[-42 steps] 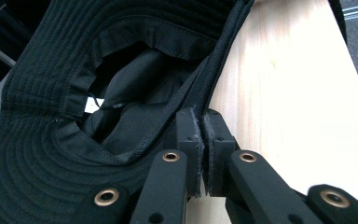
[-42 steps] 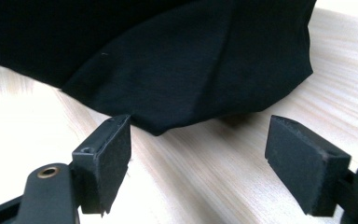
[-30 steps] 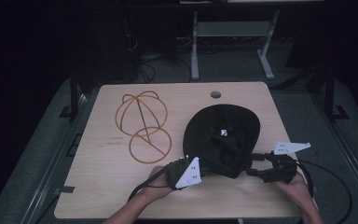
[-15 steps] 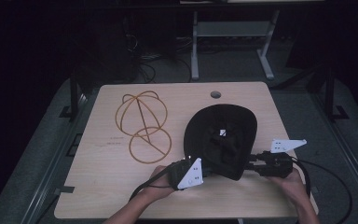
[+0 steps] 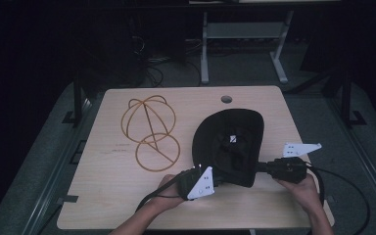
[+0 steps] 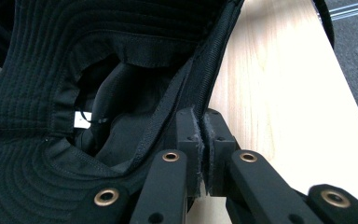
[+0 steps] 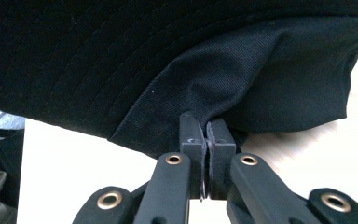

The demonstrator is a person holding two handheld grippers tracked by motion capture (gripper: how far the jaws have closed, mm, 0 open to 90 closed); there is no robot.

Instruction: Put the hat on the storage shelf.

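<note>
A black brimmed hat (image 5: 230, 144) lies upside down on the wooden table (image 5: 107, 196), its inside and a small white label facing up. My left gripper (image 5: 214, 177) is at the hat's near left edge, shut on the brim. In the left gripper view the jaws pinch the stitched brim (image 6: 204, 140) of the hat (image 6: 51, 70). My right gripper (image 5: 260, 167) is at the hat's near right edge, shut on the fabric. The right gripper view shows the hat's black cloth (image 7: 205, 84) bunched between the closed jaws (image 7: 207, 135).
A brass-coloured wire frame of joined hoops (image 5: 149, 132) lies on the table's left half. A round cable hole (image 5: 226, 99) sits near the far edge. Cables trail from both grippers over the near edge. A metal stand (image 5: 240, 34) is on the floor beyond.
The hat has been pulled a little nearer to the person and to the left by both grippers, and its brim has folded up. Both grippers stay shut on it.
</note>
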